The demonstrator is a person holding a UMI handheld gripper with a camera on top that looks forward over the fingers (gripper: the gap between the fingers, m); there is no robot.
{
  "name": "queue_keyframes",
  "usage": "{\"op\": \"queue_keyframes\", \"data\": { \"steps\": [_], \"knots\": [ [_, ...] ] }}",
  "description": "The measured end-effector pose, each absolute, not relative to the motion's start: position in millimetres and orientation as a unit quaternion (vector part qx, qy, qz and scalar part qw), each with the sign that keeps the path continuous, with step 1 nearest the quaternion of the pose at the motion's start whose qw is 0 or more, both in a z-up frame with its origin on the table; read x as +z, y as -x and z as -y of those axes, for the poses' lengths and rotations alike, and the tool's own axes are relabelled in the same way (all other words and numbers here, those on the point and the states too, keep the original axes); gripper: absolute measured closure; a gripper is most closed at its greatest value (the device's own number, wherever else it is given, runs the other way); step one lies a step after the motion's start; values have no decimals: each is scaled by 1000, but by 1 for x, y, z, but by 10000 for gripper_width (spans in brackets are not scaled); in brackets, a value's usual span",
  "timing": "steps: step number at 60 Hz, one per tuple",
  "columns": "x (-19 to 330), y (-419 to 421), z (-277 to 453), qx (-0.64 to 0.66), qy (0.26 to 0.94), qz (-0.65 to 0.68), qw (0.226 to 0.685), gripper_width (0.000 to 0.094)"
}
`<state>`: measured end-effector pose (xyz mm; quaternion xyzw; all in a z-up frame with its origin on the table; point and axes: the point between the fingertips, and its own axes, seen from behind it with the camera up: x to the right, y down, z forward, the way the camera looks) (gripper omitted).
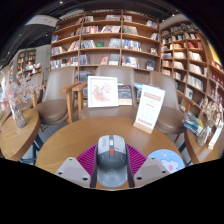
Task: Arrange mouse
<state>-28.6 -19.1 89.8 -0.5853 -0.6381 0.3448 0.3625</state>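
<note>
A grey computer mouse (112,160) with an orange scroll wheel sits between my gripper's two fingers, whose magenta pads (87,160) press against both its sides. My gripper (112,163) is shut on the mouse and holds it over the near edge of a round wooden table (90,135). The mouse's rear end is hidden at the base of the fingers.
A blue round mouse pad (166,160) lies on the table to the right of the fingers. Beyond stand a framed picture (102,91) and a white sign card (150,106). Wooden chairs (58,95) and tall bookshelves (105,40) fill the background.
</note>
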Motion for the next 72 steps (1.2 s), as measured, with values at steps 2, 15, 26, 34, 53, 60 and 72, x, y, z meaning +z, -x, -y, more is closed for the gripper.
{"op": "queue_keyframes", "data": {
  "steps": [2,15,26,34,53,60,72],
  "knots": [
    [94,34,-4,336,588,633,375,509],
    [64,39,-150,287,638,599,390,512],
    [6,28,-197,270,675,589,353,511],
    [-13,25,-203,282,681,581,344,469],
    [33,1,-202,288,666,575,378,84],
    [77,-38,-183,301,651,578,390,83],
    [142,-139,-143,313,626,582,415,84]
  ]
}}
